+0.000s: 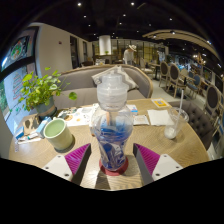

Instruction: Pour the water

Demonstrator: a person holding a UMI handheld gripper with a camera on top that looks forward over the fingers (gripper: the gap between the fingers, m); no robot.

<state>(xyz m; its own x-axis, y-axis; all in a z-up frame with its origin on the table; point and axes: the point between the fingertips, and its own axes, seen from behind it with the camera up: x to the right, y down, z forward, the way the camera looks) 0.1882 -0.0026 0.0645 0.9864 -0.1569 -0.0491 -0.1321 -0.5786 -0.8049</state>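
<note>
A clear plastic water bottle with a blue and white label and a white cap stands upright on a red coaster on the wooden table. My gripper is open, and the bottle's lower part stands between the two fingers. A gap shows between the bottle and the magenta pads on each side. A light green cup stands to the bottle's left. An empty-looking clear glass stands to its right.
A potted green plant sits at the table's far left. Papers and cards lie behind the bottle. Beyond the table are a grey sofa, chairs on the right and a café-like room.
</note>
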